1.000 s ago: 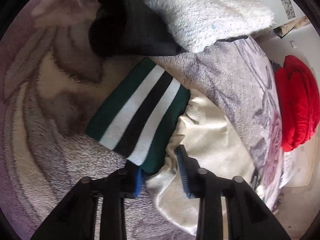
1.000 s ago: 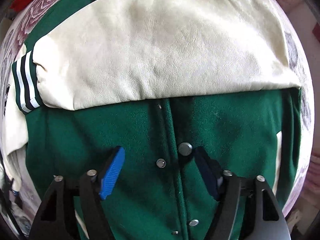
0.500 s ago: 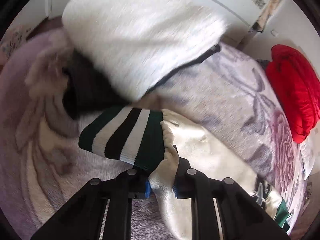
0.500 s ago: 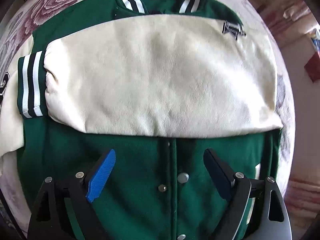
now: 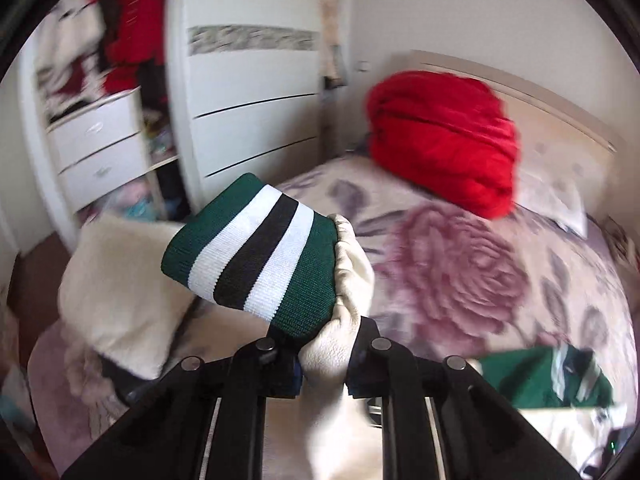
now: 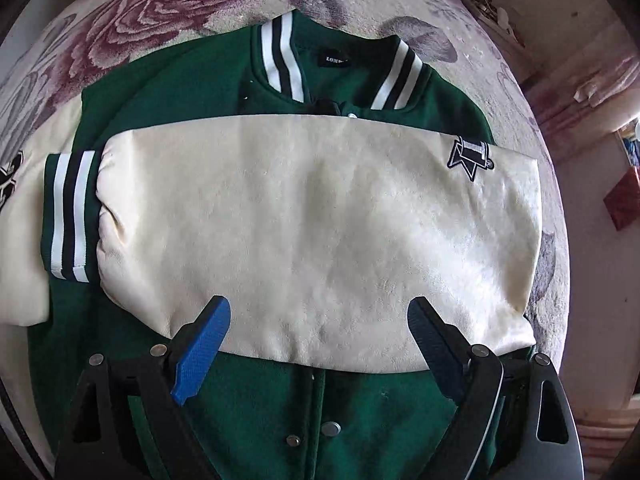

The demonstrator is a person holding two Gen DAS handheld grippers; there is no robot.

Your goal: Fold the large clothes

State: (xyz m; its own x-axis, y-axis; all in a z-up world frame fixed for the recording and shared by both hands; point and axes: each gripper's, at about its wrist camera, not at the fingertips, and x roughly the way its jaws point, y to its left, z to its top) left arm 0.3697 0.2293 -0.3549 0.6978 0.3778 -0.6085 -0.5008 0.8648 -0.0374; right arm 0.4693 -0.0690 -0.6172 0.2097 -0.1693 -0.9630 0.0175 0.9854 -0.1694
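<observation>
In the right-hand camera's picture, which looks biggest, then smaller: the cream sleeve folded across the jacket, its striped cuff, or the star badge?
1. Cream sleeve, by far the largest.
2. Striped cuff.
3. Star badge, the smallest.

Green varsity jacket [image 6: 360,408] flat on the bed [image 6: 168,4]; one cream sleeve [image 6: 320,240] folded across; other sleeve's striped cuff [image 5: 252,256] raised.

**A:** where's everything sitting?

**B:** jacket [image 6: 248,408] lies flat on the bed [image 6: 480,12], collar [image 6: 340,68] toward the far edge. One sleeve [image 6: 320,240] is folded across its chest, cuff [image 6: 68,216] at the left side.

**A:** and the other sleeve?

**B:** its cuff [image 5: 256,260] is lifted above the bed. A bundle [image 5: 440,140] sits by the headboard [image 5: 560,112], a pillow [image 5: 552,200] to its right.
</observation>
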